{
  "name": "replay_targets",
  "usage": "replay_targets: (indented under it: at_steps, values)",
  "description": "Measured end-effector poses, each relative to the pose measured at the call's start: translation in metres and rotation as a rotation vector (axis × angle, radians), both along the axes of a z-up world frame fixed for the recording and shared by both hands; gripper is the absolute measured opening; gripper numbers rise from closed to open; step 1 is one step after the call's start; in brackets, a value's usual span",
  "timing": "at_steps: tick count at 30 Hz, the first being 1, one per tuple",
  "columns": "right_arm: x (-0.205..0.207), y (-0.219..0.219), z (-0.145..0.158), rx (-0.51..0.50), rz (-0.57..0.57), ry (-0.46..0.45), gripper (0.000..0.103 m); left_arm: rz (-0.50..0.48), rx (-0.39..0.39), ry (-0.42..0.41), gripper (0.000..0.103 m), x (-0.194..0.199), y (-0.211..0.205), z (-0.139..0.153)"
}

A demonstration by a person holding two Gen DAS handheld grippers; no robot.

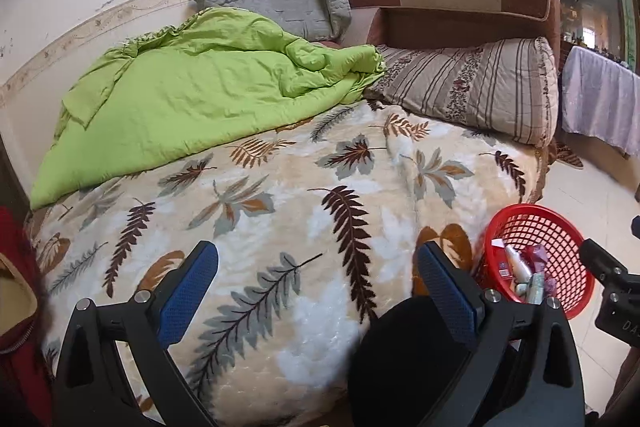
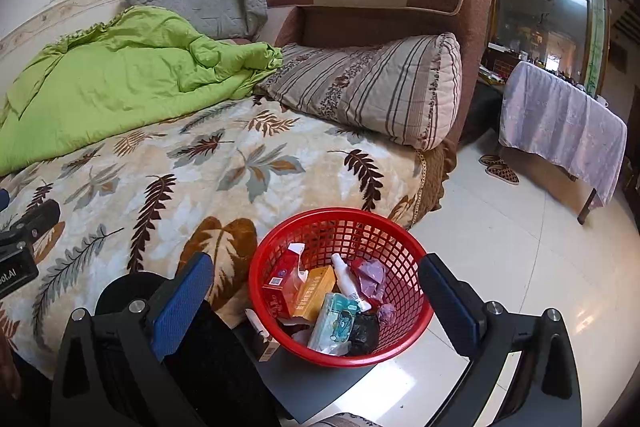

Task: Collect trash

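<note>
Trash fills the red basket (image 2: 340,287) while we are holding both grippers, left (image 1: 318,291) and right (image 2: 316,303), released and empty, scanning the bed (image 1: 280,207) carefully.

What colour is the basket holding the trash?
Red, an open mesh basket; the right wrist view shows it best.

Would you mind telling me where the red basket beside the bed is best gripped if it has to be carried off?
Probably the rolled rim of the red basket on its open floor-facing side, coming from above with one finger inside and one outside. The mesh wall flares outward, too wide for the right gripper to span, and the bed crowds the other side.
</note>
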State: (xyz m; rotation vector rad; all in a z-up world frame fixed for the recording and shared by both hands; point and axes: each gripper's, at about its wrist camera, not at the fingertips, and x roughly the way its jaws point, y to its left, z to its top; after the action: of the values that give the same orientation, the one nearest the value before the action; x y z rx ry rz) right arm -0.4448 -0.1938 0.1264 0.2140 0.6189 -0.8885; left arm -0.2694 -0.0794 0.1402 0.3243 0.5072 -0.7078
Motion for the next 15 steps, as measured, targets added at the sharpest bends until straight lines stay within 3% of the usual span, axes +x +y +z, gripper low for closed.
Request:
replay_targets:
  at_steps: [15]
  values:
    - [-0.0012,-0.0033,-0.0034,0.026,-0.009,0.001,0.103,0.013,0.008,0.007,0.1,0.004,0.0019,-0.0028]
